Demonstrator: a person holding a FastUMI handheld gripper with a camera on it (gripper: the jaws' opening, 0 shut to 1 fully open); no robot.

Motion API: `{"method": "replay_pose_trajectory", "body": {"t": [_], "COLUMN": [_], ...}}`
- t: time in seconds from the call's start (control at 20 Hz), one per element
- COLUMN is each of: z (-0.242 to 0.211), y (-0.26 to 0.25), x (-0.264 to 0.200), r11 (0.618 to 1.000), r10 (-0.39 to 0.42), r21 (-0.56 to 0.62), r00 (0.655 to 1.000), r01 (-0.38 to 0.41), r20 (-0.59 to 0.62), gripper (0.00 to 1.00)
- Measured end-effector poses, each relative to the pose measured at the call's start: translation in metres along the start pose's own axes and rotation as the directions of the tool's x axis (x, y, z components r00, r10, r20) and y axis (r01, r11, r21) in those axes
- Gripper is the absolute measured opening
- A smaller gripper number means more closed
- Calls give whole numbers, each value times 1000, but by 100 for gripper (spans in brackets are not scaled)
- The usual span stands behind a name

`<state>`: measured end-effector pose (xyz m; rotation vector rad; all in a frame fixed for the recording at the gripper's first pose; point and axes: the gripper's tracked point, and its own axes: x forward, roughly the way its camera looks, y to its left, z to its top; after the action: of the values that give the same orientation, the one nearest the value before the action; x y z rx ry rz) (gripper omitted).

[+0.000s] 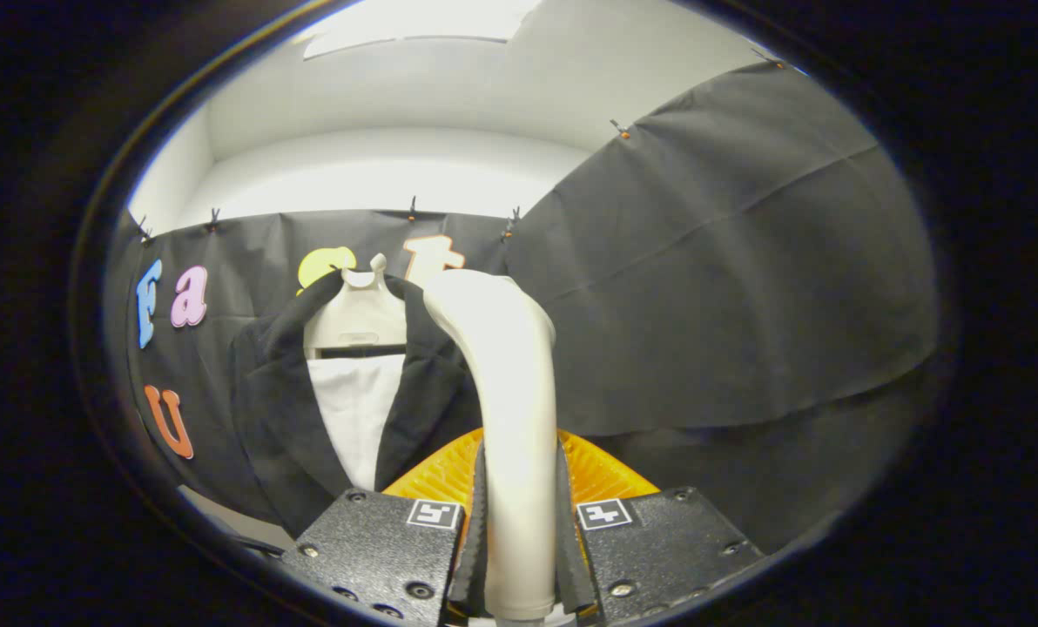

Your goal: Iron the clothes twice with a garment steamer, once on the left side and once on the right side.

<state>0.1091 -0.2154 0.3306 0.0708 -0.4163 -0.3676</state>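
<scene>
Presently the white plastic garment steamer (510,418) is gripped by its handle between both fingers of the tool (519,557), short of the black jacket with white shirt (353,409) hung just beyond to the left, so a pass down one side seems next.

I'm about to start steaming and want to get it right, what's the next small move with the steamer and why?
Probably carry the steamer forward toward the black jacket. The gripper is shut on the steamer's handle, both fingers pressing it, and the steamer head stands in front of the jacket's lapel on its hanger; whether it touches the cloth can't be told.
</scene>
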Motion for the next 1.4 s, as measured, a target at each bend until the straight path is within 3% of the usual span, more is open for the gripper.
{"method": "replay_pose_trajectory", "body": {"t": [0.4, 0.6, 1.4], "z": [18, -7, -86], "y": [29, 30, 16], "x": [76, 88, 31], "r11": [993, 993, 992], "r10": [121, 113, 29], "r21": [-18, -40, -117], "r00": [992, 994, 984], "r01": [-120, -113, -50], "r20": [43, -7, -178], "gripper": [35, 36, 36]}}
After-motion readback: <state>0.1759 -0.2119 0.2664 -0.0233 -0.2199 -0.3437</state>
